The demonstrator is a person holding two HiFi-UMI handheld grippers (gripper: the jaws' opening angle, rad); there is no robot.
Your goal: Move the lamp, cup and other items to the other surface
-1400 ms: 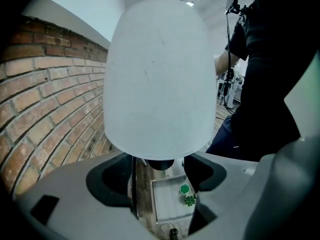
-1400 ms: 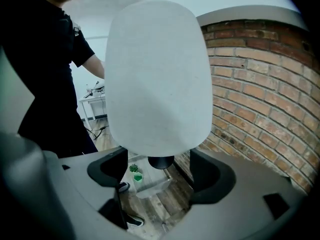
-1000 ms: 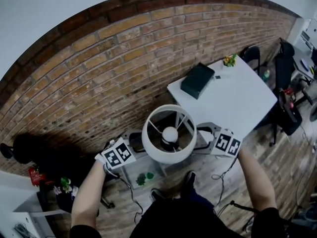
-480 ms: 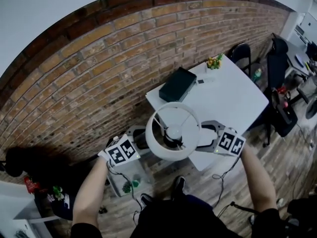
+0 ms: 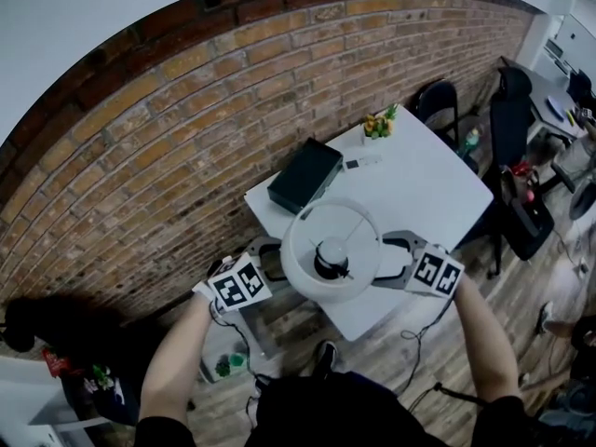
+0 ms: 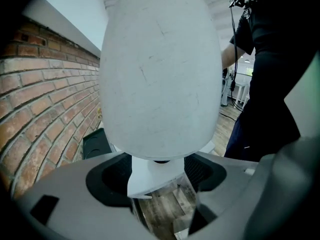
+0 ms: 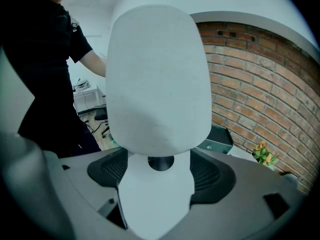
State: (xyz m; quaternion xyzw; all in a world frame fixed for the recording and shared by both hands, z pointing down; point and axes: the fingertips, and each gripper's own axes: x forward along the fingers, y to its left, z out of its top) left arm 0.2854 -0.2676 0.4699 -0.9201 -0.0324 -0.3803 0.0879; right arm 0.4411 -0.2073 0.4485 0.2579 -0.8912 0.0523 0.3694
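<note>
Because neither hand-held gripper is closed on anything, the hold looks like the weak spot. On the left hand-held gripper [image 6: 159, 184] the jaws stand wide apart below the shade. The right hand-held gripper [image 7: 160, 186] is the same, with only a dark stem and a white surface beyond showing in the gap. My reading is that the lamp [image 5: 312, 240] is kept up by the two tools pressing in on it from opposite sides. If either one eased off, or the two drifted out of line, the shade could roll or slip down between them. Pressed too hard, a thin shade might dent.

The lamp is over the near edge of the white table [image 5: 438, 189], close to a corner, with wooden floor [image 5: 526, 291] just beyond. A base set down there could overhang and tip off. The shade hides the base in every view, so I cannot tell whether it touches the table.

The lamp has a plain white, rounded shade, matt and faintly scuffed, open at the top with a dark fitting at its centre. Farther back on the table lie a black box [image 5: 305, 175] and, near the far corner, a small potted plant [image 5: 377, 124], both well apart from the lamp. A brick wall [image 5: 186, 128] runs behind.
</note>
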